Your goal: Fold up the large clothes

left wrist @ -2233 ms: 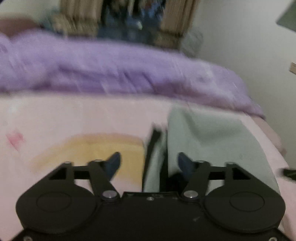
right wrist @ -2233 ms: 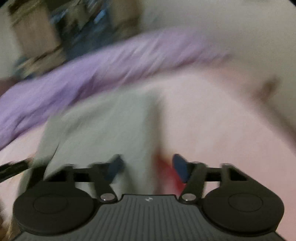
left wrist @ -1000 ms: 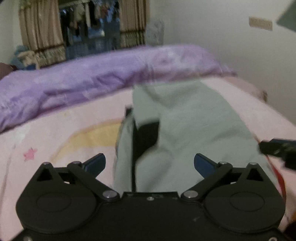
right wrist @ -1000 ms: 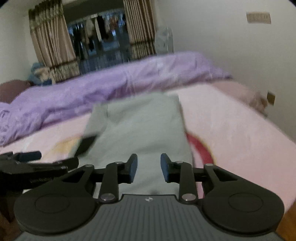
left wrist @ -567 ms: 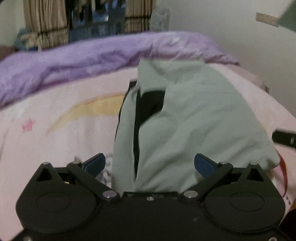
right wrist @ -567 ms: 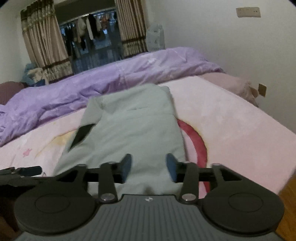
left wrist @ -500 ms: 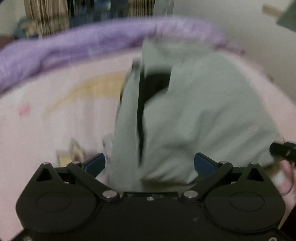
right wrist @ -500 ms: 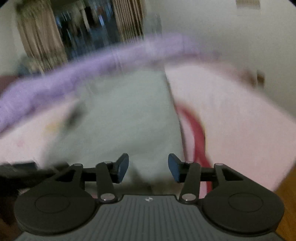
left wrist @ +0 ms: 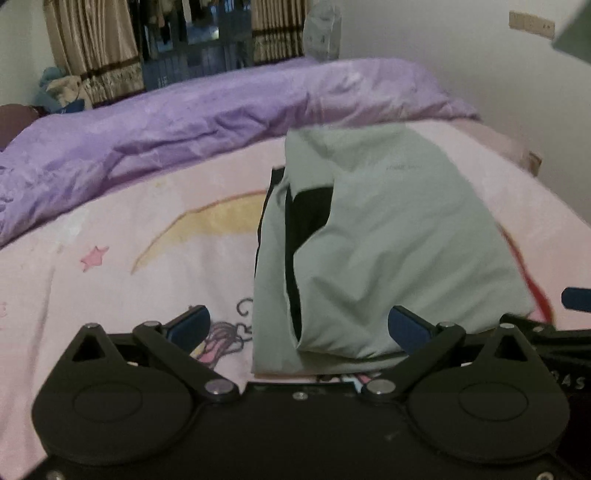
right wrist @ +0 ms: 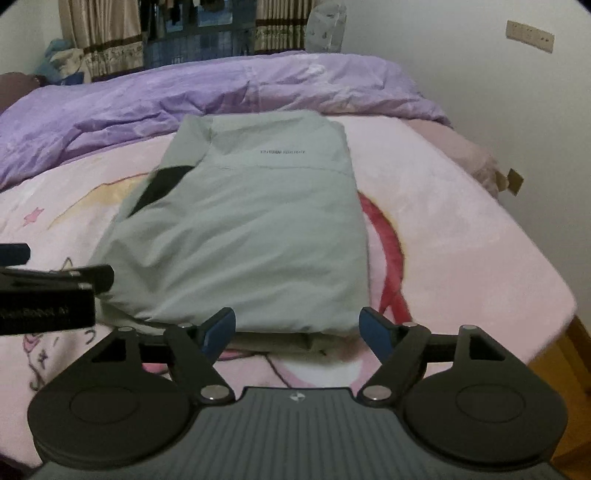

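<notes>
A pale grey-green jacket [right wrist: 258,221] with a black panel lies folded into a long rectangle on the pink bed sheet [right wrist: 461,229]; it also shows in the left wrist view [left wrist: 388,240]. My left gripper [left wrist: 299,326] is open and empty, just short of the jacket's near left corner. My right gripper [right wrist: 297,328] is open and empty, just short of the jacket's near edge. The left gripper also shows at the left edge of the right wrist view [right wrist: 48,291].
A rumpled purple duvet [right wrist: 184,92] lies across the far side of the bed. Curtains [right wrist: 99,33] and a window are behind it. A white wall [right wrist: 480,74] runs along the right. The bed edge and wooden floor [right wrist: 569,354] are at the near right.
Both grippers have opened wider and pulled back toward the near edge of the jacket. The jacket lies still on the sheet.
</notes>
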`<state>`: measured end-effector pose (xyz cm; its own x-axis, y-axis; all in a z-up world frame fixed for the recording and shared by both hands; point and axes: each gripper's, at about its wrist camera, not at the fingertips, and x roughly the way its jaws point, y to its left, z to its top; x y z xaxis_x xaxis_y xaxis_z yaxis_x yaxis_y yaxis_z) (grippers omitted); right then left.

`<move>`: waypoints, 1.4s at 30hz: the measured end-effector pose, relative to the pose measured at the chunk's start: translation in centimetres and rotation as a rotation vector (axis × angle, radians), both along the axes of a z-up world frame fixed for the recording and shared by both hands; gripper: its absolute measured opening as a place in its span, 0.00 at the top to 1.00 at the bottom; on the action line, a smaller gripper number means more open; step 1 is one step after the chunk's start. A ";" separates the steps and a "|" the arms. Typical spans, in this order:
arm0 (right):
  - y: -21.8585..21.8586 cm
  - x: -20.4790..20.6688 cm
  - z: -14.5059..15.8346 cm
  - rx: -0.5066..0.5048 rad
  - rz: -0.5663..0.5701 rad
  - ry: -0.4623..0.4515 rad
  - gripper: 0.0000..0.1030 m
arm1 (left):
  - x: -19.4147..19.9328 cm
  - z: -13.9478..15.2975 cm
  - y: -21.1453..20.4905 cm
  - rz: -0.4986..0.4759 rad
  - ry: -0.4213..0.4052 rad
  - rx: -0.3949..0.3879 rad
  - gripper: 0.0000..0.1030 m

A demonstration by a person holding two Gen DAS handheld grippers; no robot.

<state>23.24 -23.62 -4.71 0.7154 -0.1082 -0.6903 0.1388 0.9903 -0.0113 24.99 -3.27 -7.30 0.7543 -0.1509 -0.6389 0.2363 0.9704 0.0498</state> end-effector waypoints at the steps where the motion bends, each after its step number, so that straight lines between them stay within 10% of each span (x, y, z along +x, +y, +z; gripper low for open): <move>1: 0.1 -0.5 0.5 0.000 -0.007 -0.002 0.10 | -0.5 0.5 0.1 -0.007 -0.002 -0.004 0.00; 42: 0.4 -3.8 2.6 0.027 -0.015 -0.006 0.10 | -3.4 1.7 0.1 -0.015 0.016 -0.013 0.00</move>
<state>19.49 -23.25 -2.14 0.7182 -0.1004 -0.6886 0.1541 0.9879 0.0166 21.61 -3.18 -5.56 0.7418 -0.1701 -0.6487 0.2512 0.9674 0.0335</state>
